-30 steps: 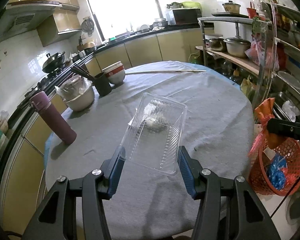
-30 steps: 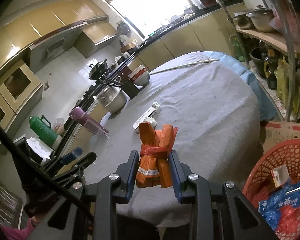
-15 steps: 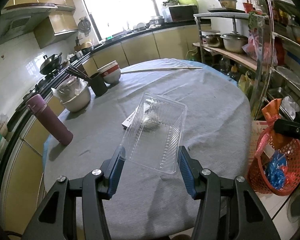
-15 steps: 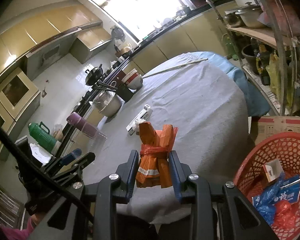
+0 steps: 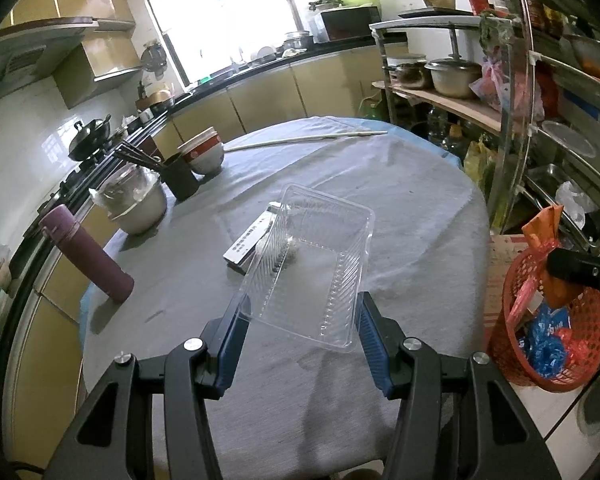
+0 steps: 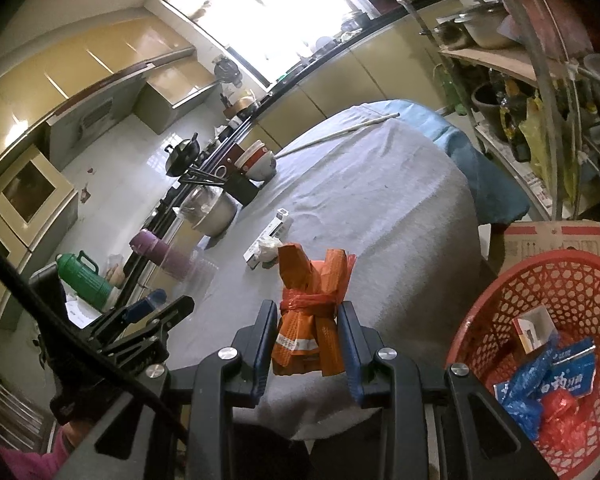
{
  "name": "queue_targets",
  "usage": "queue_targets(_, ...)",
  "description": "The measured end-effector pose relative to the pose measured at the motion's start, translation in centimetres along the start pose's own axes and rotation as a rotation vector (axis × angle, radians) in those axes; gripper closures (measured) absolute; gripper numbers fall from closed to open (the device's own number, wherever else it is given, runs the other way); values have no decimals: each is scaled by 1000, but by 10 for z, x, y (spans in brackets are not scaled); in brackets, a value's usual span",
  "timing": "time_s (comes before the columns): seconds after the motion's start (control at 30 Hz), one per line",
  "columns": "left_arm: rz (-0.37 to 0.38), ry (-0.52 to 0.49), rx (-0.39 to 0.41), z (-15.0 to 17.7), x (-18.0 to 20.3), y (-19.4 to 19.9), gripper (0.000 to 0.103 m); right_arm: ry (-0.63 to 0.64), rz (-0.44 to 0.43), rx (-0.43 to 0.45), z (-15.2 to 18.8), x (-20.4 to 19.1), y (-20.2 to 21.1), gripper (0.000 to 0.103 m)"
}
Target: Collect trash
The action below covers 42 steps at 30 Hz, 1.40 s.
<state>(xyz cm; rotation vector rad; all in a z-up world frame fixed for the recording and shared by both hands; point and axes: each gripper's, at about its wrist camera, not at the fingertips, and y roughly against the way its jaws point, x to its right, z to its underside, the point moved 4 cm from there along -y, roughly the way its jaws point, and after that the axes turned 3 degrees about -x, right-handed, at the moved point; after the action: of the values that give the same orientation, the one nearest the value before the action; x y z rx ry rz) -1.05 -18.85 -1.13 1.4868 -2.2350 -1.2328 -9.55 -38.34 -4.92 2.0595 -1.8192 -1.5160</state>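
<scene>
My left gripper (image 5: 300,312) is shut on a clear plastic tray (image 5: 312,264) and holds it above the grey table (image 5: 400,200). My right gripper (image 6: 308,320) is shut on an orange knotted bag (image 6: 312,312), held off the table's edge, left of the red trash basket (image 6: 580,292). In the left wrist view the orange bag (image 5: 540,232) hangs over the red basket (image 5: 516,344), which holds blue and red wrappers. A white flat box (image 5: 250,242) and a crumpled tissue (image 6: 268,246) lie on the table.
A purple flask (image 5: 88,256), a covered bowl (image 5: 136,204), a chopstick holder (image 5: 180,176), stacked bowls (image 5: 204,152) and a long stick (image 5: 308,140) stand on the table's far side. A metal shelf rack (image 5: 520,120) and a cardboard box (image 6: 552,240) stand right.
Both grippers have pulled back and risen from the table with their loads. The right gripper and its orange bag have moved nearer the red basket. The white box has come into view beside the tray.
</scene>
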Motion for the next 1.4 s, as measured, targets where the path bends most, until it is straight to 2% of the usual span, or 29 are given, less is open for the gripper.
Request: queue_targets(1.4,72,-121,36,-17,52,15,47,-55,40,60,4,19,43,69)
